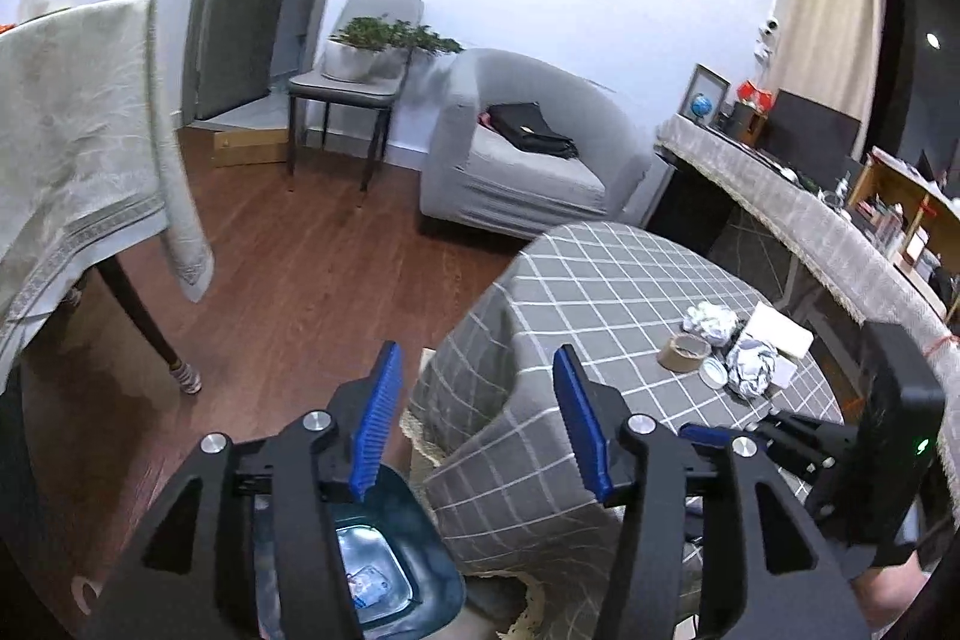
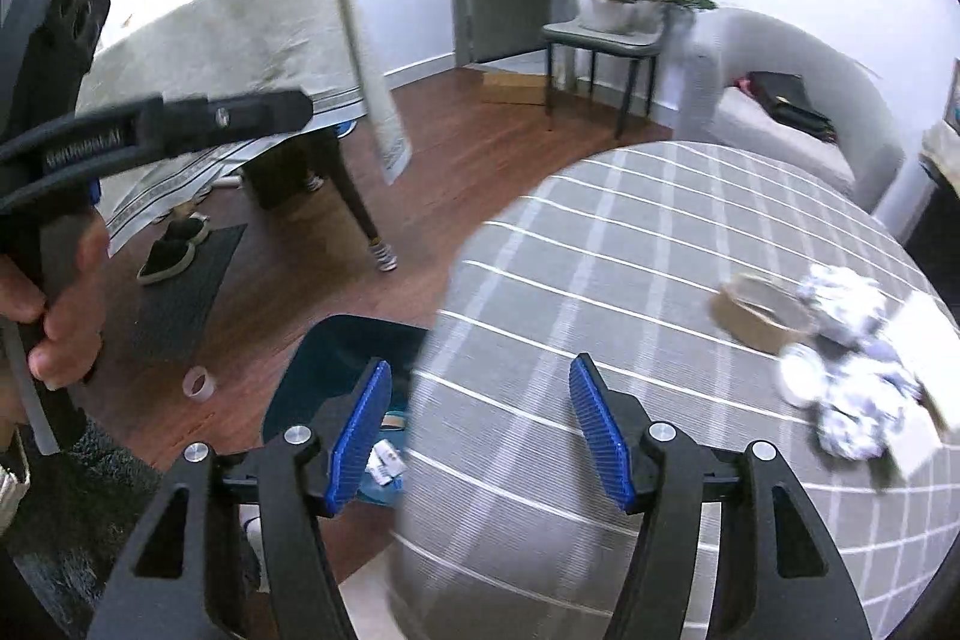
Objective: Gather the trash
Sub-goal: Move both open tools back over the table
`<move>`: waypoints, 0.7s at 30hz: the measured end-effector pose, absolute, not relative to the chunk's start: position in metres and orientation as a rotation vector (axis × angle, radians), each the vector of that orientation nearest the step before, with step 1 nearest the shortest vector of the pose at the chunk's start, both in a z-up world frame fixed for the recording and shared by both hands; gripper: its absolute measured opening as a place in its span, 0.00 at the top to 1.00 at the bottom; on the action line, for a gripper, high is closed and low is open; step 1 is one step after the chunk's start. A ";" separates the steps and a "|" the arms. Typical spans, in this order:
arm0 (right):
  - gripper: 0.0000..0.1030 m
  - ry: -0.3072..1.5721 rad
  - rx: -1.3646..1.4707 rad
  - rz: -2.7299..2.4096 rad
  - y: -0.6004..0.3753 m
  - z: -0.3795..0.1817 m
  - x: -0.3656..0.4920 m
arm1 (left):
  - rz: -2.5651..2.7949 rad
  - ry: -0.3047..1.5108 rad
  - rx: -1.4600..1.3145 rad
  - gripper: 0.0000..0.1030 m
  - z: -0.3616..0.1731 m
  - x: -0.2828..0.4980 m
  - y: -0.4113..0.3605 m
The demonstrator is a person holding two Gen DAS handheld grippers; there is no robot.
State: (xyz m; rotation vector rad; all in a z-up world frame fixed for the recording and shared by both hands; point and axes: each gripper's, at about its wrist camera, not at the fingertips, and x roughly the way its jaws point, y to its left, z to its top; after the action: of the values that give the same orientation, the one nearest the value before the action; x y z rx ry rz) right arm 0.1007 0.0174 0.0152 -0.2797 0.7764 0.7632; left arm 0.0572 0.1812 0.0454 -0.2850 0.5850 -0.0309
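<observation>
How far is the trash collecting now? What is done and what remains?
Some trash already lies in the bin on the floor. Nothing is in hand: the left tool and right tool are both open and empty. Left on the table: two crumpled wads, a tape roll, a lid and white paper.

A dark teal trash bin [image 1: 420, 568] stands upright on the floor directly below the left hand-held gripper [image 1: 474, 424], against the draped edge of the counter [image 1: 600, 280]; scraps of white paper lie in its bottom. Ahead and to the right of both grippers, on the grey checked counter, lies a cluster of trash: two crumpled balls of white printed paper [image 1: 750, 361], [image 1: 711, 319], a brown tape roll [image 1: 684, 351] lying flat, a small round white lid [image 1: 714, 373] and flat white sheets [image 1: 780, 328], all touching or just beside each other.
</observation>
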 end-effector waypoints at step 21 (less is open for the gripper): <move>0.47 0.720 -0.140 0.590 -0.118 0.031 0.122 | -0.196 0.695 -0.175 0.36 0.006 0.120 0.066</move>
State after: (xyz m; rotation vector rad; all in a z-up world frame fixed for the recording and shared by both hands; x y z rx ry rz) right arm 0.1216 -0.1180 0.0310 -0.1399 0.7200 0.5895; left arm 0.1201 0.0659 0.0062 -0.1754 0.6949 -0.1957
